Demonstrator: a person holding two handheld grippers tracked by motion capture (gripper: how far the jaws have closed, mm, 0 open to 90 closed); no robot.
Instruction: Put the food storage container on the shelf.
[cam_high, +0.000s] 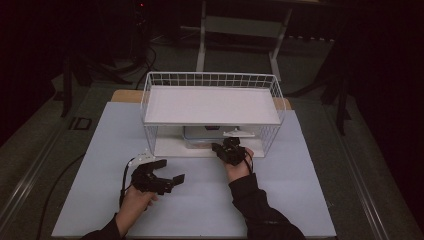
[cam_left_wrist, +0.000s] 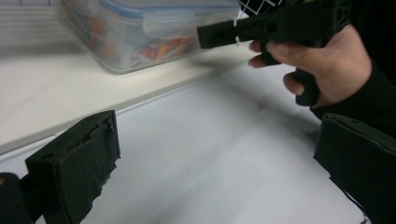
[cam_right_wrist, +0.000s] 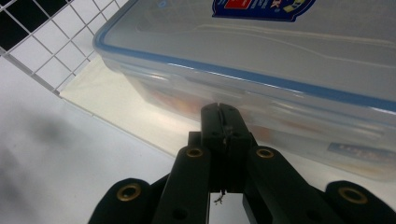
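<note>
A clear plastic container (cam_high: 197, 134) with a blue-rimmed lid sits on the lower shelf of a white wire rack (cam_high: 147, 95). My right gripper (cam_high: 226, 146) is shut, its tip right at the container's front edge. In the right gripper view the closed jaws of the right gripper (cam_right_wrist: 223, 113) meet just under the lid rim of the container (cam_right_wrist: 280, 56), with nothing visibly between them. My left gripper (cam_high: 171, 170) rests low over the mat, open and holding nothing. The left gripper view shows the left gripper (cam_left_wrist: 215, 140) spread wide, with the container (cam_left_wrist: 135, 32) and the right gripper (cam_left_wrist: 219, 35) beyond.
The rack's upper shelf (cam_high: 210, 105) overhangs the container, with mesh walls at both ends. A pale mat (cam_high: 290, 190) covers the table, with bare room in front of the rack. Cables trail off the left side. Dark floor and a frame lie beyond the table.
</note>
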